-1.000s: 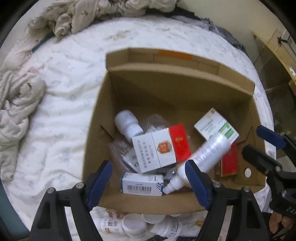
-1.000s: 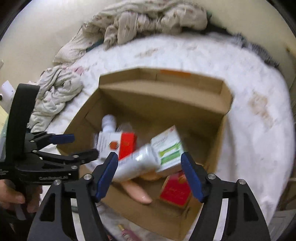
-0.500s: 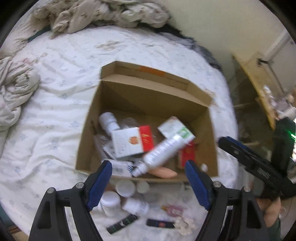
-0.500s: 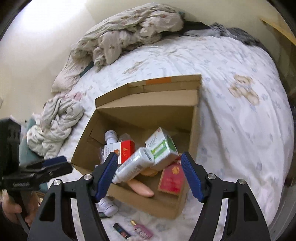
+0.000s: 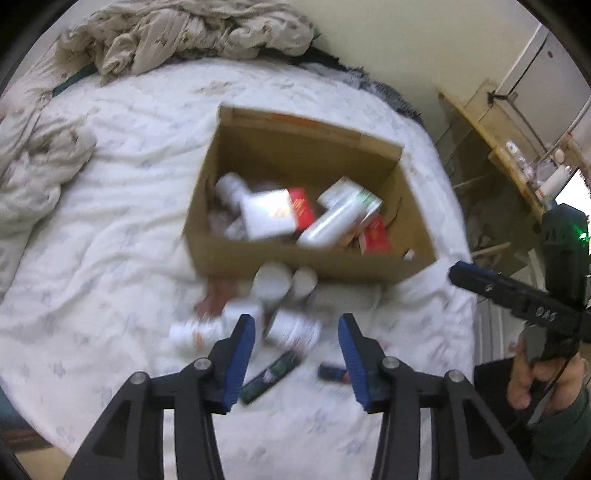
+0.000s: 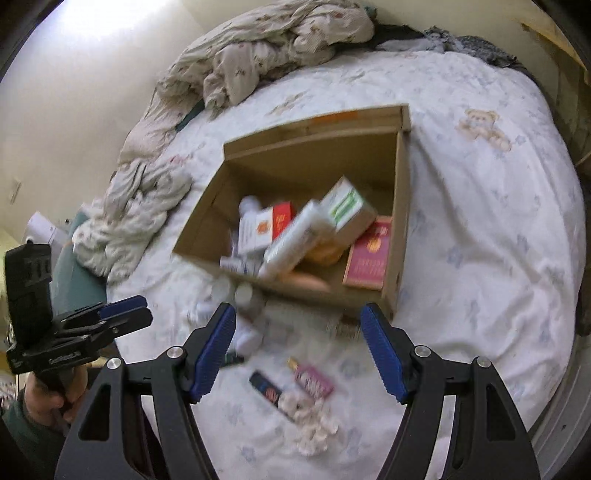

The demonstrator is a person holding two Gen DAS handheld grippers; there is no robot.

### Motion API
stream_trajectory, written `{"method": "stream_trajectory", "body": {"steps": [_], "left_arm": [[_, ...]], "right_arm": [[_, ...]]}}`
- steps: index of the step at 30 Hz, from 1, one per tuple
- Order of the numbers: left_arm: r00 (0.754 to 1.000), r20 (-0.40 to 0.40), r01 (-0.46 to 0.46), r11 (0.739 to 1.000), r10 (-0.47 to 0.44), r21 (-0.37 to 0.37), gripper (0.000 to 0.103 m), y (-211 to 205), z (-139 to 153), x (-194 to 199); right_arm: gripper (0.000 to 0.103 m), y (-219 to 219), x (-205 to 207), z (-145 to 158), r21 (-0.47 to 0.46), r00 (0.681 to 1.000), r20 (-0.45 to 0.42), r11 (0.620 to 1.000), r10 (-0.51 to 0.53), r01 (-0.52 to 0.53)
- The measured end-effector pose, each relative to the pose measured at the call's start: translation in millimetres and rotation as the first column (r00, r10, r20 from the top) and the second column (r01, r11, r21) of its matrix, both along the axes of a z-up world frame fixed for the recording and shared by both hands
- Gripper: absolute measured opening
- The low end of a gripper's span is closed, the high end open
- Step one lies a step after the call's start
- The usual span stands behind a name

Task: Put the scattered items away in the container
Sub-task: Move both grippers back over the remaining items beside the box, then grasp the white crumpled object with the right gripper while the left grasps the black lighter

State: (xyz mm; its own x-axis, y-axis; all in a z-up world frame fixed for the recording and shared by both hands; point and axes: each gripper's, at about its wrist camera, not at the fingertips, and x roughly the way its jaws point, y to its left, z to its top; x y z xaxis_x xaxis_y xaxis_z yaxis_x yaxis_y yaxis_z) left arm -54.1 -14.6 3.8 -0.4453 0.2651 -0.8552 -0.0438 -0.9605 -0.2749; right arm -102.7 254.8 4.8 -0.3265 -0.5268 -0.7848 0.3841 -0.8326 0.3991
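A cardboard box point(image 5: 303, 264) point(image 6: 403, 221) sits on the bed and holds a white tube point(image 5: 328, 225), a white-and-red carton point(image 5: 271, 214), a green-and-white carton point(image 6: 347, 210) and a red carton point(image 6: 369, 254). Loose on the sheet in front of it lie blurred white bottles point(image 5: 271, 284) point(image 6: 247, 334), a dark stick point(image 5: 269, 376) and a pink bottle point(image 6: 312, 380). My left gripper point(image 5: 295, 347) hovers open above the bottles. Nothing sits between the fingers of my open right gripper point(image 6: 297, 332), which hangs over the small items.
A rumpled blanket point(image 5: 184, 33) point(image 6: 266, 48) is piled at the head of the bed, and more cloth point(image 5: 33, 173) bunches at the left. A wooden shelf point(image 5: 509, 136) stands right of the bed. White cotton pieces point(image 6: 314, 424) lie near the front edge.
Both grippers have drawn back and away from the box. The loose bottles and small items in front of it have come into view. Both views are blurred by motion.
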Motion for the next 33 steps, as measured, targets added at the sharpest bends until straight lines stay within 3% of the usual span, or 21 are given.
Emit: {"method": "stream_trajectory", "body": {"steps": [3, 7, 11, 16, 24, 29, 33], "left_arm": [[0.999, 0.027, -0.04, 0.999, 0.04, -0.003, 0.067, -14, -21, 14], [0.992, 0.06, -0.114, 0.993, 0.113, 0.012, 0.077, -33, -47, 25], [0.986, 0.092, -0.14, 0.99, 0.139, 0.015, 0.078, -41, -59, 24], [0.984, 0.108, -0.145, 0.989, 0.143, 0.012, 0.078, -44, -65, 22], [0.985, 0.147, -0.092, 0.995, 0.088, 0.021, 0.077, -34, -77, 20], [0.983, 0.182, 0.022, 1.0, -0.02, -0.007, 0.078, -8, -91, 14], [0.975, 0.208, 0.088, 0.994, -0.074, -0.059, 0.078, 13, -106, 6]], "right_arm": [[0.074, -1, 3, -19, 0.011, 0.998, 0.067, 1.0, 0.011, -0.011], [0.074, -14, 7, -47, 0.039, 0.983, 0.169, 0.997, 0.065, -0.073], [0.074, -35, 16, -67, 0.163, 0.974, 0.191, 0.975, 0.121, -0.153], [0.073, -40, 30, -89, 0.209, 0.944, 0.289, 0.952, 0.157, -0.222], [0.027, -41, 37, -111, 0.272, 0.924, 0.34, 0.922, 0.178, -0.278], [0.021, -33, 35, -93, 0.242, 0.941, 0.286, 0.937, 0.178, -0.251], [0.021, -22, 34, -75, 0.118, 0.947, 0.266, 0.969, 0.182, -0.219]]}}
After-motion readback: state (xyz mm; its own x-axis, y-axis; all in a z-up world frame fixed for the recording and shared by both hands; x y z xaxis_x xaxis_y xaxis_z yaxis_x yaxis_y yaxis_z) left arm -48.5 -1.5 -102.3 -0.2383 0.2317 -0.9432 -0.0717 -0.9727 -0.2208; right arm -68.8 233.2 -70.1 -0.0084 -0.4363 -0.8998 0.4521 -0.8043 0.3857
